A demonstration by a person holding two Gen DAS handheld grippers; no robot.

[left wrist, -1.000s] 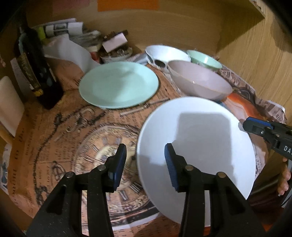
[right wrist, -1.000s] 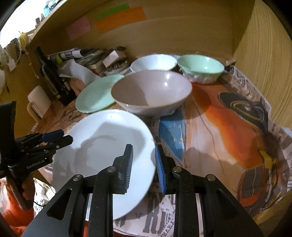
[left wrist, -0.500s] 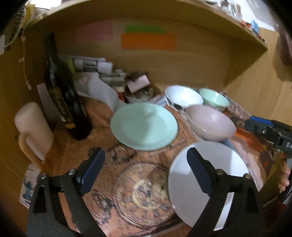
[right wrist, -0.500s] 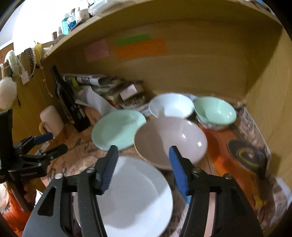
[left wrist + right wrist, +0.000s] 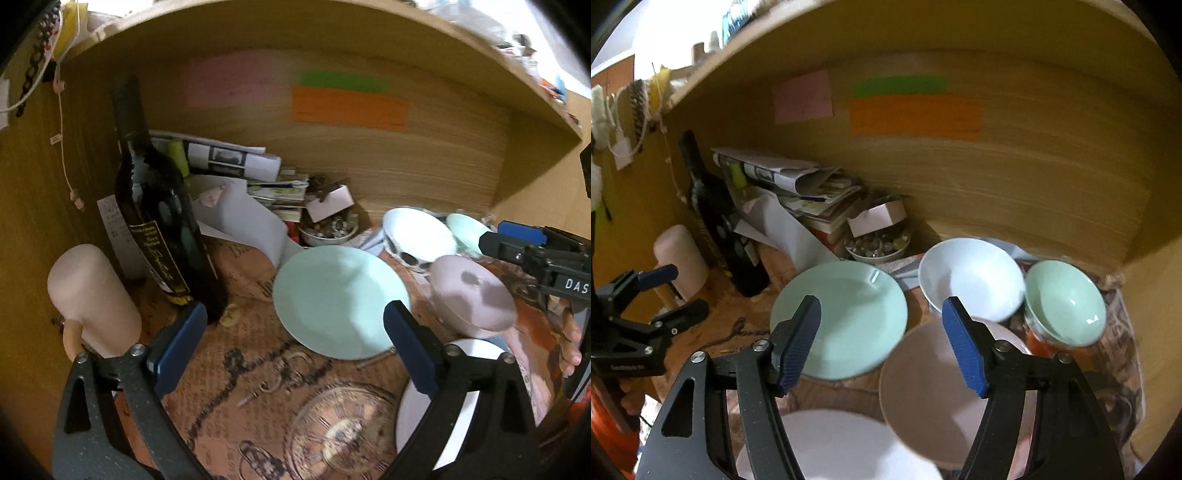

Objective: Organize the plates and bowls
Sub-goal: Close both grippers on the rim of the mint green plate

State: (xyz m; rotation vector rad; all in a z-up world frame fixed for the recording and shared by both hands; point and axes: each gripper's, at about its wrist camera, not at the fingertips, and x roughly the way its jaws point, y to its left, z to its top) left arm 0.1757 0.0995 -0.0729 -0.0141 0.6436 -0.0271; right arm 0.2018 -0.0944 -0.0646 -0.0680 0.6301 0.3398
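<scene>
Two plates, three bowls; left tongs, right tongs just released, empty.

Warm, dim yellowish light filled both fisheye views, whose edges curved hard into black corners, daylight blew out the upper left, small glints sat on the mint bowl, and motion blur smeared the white plate nearest the lens.

Both wrist views downward over shared mint plate
</scene>
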